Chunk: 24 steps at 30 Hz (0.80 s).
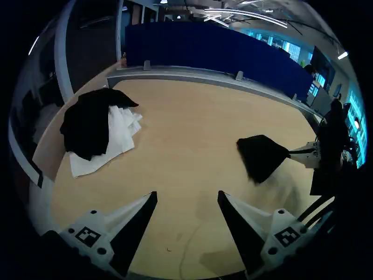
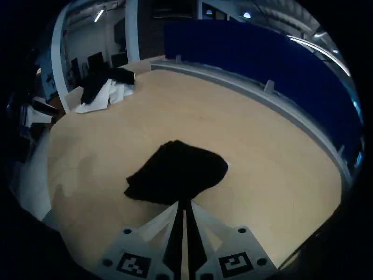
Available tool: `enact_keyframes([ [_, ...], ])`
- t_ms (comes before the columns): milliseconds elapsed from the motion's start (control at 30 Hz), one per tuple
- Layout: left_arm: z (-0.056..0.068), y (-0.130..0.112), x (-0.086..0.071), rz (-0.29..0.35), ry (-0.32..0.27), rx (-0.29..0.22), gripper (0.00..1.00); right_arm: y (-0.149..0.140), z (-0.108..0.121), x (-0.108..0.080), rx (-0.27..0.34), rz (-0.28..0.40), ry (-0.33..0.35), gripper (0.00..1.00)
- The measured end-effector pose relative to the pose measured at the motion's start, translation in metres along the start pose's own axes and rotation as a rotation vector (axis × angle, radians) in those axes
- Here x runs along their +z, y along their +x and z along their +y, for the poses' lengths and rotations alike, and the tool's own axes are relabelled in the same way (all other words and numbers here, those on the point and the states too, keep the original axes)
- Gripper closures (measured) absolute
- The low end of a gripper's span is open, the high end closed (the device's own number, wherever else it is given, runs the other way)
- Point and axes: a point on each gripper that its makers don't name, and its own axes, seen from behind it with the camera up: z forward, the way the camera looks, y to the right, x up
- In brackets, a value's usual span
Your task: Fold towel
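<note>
Over table point(image 2: 279, 177): right gripper point(image 2: 185, 203) jaws clamped on black towel point(image 2: 179, 172); left gripper point(image 1: 186, 196) jaws apart, empty; towel pile point(image 1: 100, 126) well apart.

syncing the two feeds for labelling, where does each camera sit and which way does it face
Left gripper view: rides the left gripper, fingers apart, facing over the pale wooden table to the blue partition wall; right gripper at picture right.
Right gripper view: rides the right gripper, fingers closed on the crumpled black towel, facing along the table.
Shared: the towel, the table, the heap of black and white cloths, the partition.
</note>
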Motion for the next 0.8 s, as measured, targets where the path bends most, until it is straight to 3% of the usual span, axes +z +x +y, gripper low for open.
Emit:
enact_keyframes([
  [367, 0.013, 0.029, -0.011, 0.057, -0.019, 0.017, 0.03, 0.096, 0.013, -0.040, 0.001, 0.175, -0.020, 0.96],
  [800, 0.029, 0.043, -0.014, 0.081, -0.044, 0.032, 0.04, 0.116, 0.038, -0.061, 0.019, 0.221, -0.059, 0.97],
])
